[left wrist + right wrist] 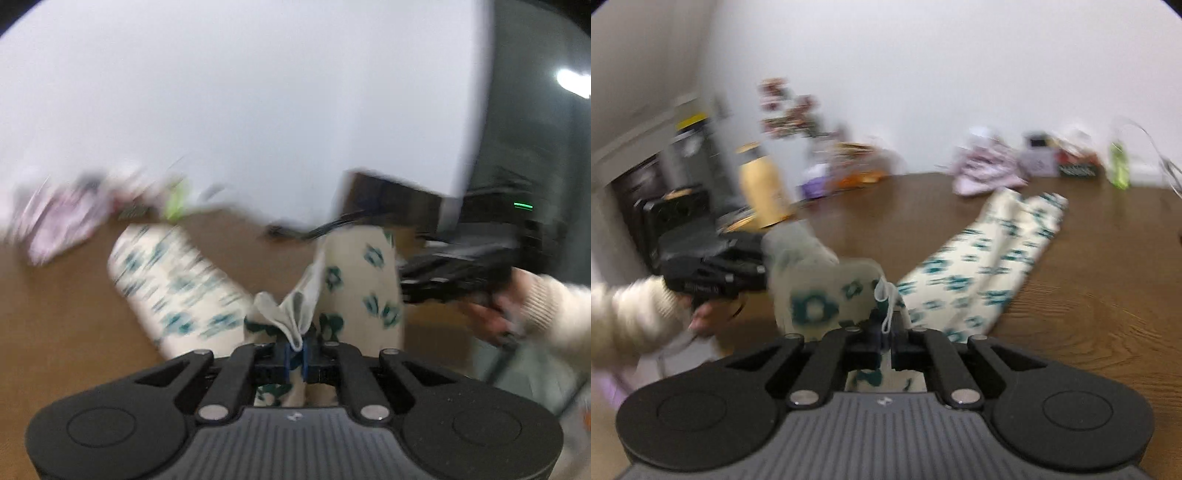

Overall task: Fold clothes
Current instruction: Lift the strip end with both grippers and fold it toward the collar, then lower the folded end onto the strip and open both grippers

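Cream trousers with a green flower print (173,280) lie with their legs stretched over the brown table (55,314); they also show in the right wrist view (979,266). My left gripper (295,354) is shut on a bunched edge of the trousers' waist. My right gripper (886,339) is shut on another part of the same waist edge. The waist hangs lifted between the two grippers. The right gripper shows at the right of the left wrist view (454,273), and the left gripper at the left of the right wrist view (713,273). Both views are blurred.
A pink garment (986,170) lies at the table's far side, with a green bottle (1119,162), boxes (1078,162) and a yellow-tan bottle (764,188) along the back. A white wall stands behind. Dark equipment (517,206) sits past the table's right end.
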The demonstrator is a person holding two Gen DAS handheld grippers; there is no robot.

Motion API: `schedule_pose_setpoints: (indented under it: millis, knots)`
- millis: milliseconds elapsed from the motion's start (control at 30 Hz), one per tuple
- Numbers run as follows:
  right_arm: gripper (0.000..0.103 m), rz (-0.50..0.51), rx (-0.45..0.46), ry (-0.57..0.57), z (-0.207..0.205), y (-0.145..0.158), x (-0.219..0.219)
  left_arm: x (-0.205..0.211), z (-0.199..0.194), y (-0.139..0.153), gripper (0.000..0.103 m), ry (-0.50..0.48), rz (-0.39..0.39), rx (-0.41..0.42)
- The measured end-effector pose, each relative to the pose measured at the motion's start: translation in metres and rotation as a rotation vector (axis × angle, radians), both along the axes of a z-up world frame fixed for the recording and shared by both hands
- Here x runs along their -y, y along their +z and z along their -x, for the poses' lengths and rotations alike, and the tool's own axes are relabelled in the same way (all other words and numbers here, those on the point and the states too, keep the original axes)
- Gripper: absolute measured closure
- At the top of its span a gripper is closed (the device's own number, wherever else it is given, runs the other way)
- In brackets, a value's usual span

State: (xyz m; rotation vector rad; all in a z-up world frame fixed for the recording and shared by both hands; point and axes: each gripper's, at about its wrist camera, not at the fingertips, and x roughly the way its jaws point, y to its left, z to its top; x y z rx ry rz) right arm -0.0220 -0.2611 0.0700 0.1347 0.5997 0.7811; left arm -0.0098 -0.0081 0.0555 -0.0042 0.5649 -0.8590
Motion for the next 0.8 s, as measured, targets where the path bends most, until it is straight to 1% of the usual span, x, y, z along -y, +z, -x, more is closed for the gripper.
schedule_pose_setpoints:
  millis: [67,100,133,167,200,267,300,333,367,400,433,500,533,567,600,633,667,733,767,800]
  knots:
    - [0.098,0.025,-0.063,-0.085,-0.03,-0.011,-0.006,0.002,-0.032,-0.02,0.09,0.101,0.0,-0.153]
    - [0.095,0.037,-0.095,-0.128,-0.046,-0.017,-0.009,0.001,-0.043,-0.03,0.087,0.131,0.008,-0.214]
    - [0.092,0.039,-0.09,-0.153,-0.044,-0.016,-0.005,-0.003,-0.051,-0.035,0.086,0.125,0.028,-0.25]
    - [0.08,0.041,-0.084,-0.177,-0.042,-0.016,-0.002,-0.011,-0.051,-0.033,0.083,0.129,0.051,-0.26]
    - [0.063,0.043,-0.078,-0.201,-0.04,-0.015,0.002,-0.019,-0.05,-0.031,0.079,0.132,0.073,-0.271]
    - [0.051,0.047,-0.065,-0.25,-0.036,-0.013,0.008,-0.038,-0.046,-0.023,0.051,0.158,0.102,-0.279]
    - [0.044,0.049,-0.059,-0.274,-0.034,-0.012,0.012,-0.044,-0.043,-0.018,0.048,0.174,0.105,-0.269]
    - [0.041,0.051,-0.053,-0.298,-0.032,-0.011,0.015,-0.049,-0.037,-0.012,0.045,0.17,0.104,-0.262]
    - [0.039,0.053,-0.046,-0.322,-0.03,-0.01,0.019,-0.045,-0.033,-0.009,0.044,0.152,0.103,-0.257]
    - [0.038,0.055,-0.04,-0.347,-0.028,-0.009,0.022,-0.041,-0.029,-0.006,0.039,0.135,0.101,-0.251]
    - [0.038,0.018,-0.059,-0.335,-0.019,-0.009,0.025,-0.03,-0.025,-0.007,0.038,0.122,0.075,-0.253]
    - [0.035,-0.014,-0.085,-0.305,-0.015,-0.02,0.02,-0.01,-0.017,-0.009,0.038,0.097,0.021,-0.256]
    - [0.035,-0.029,-0.098,-0.29,-0.013,-0.026,0.017,0.001,-0.017,-0.014,0.038,0.11,-0.027,-0.252]
    - [0.035,-0.044,-0.111,-0.275,-0.011,-0.032,0.014,0.008,-0.015,-0.018,0.041,0.125,-0.055,-0.245]
    - [0.043,-0.06,-0.124,-0.259,-0.01,-0.038,0.012,0.009,-0.015,-0.021,0.042,0.131,-0.052,-0.256]
    - [0.048,-0.075,-0.136,-0.244,-0.008,-0.043,0.009,0.006,-0.013,-0.022,0.042,0.136,-0.03,-0.281]
    - [0.057,-0.09,-0.149,-0.229,-0.006,-0.049,0.006,0.001,-0.01,-0.024,0.042,0.13,0.004,-0.302]
    - [0.057,-0.121,-0.174,-0.198,-0.003,-0.061,0.001,-0.01,-0.002,-0.027,0.042,0.124,0.04,-0.327]
    - [0.057,-0.136,-0.187,-0.183,-0.001,-0.066,-0.002,-0.011,-0.001,-0.029,0.044,0.123,0.048,-0.334]
    - [0.058,-0.117,-0.183,-0.172,0.0,-0.067,-0.004,-0.01,0.0,-0.03,0.06,0.13,0.047,-0.332]
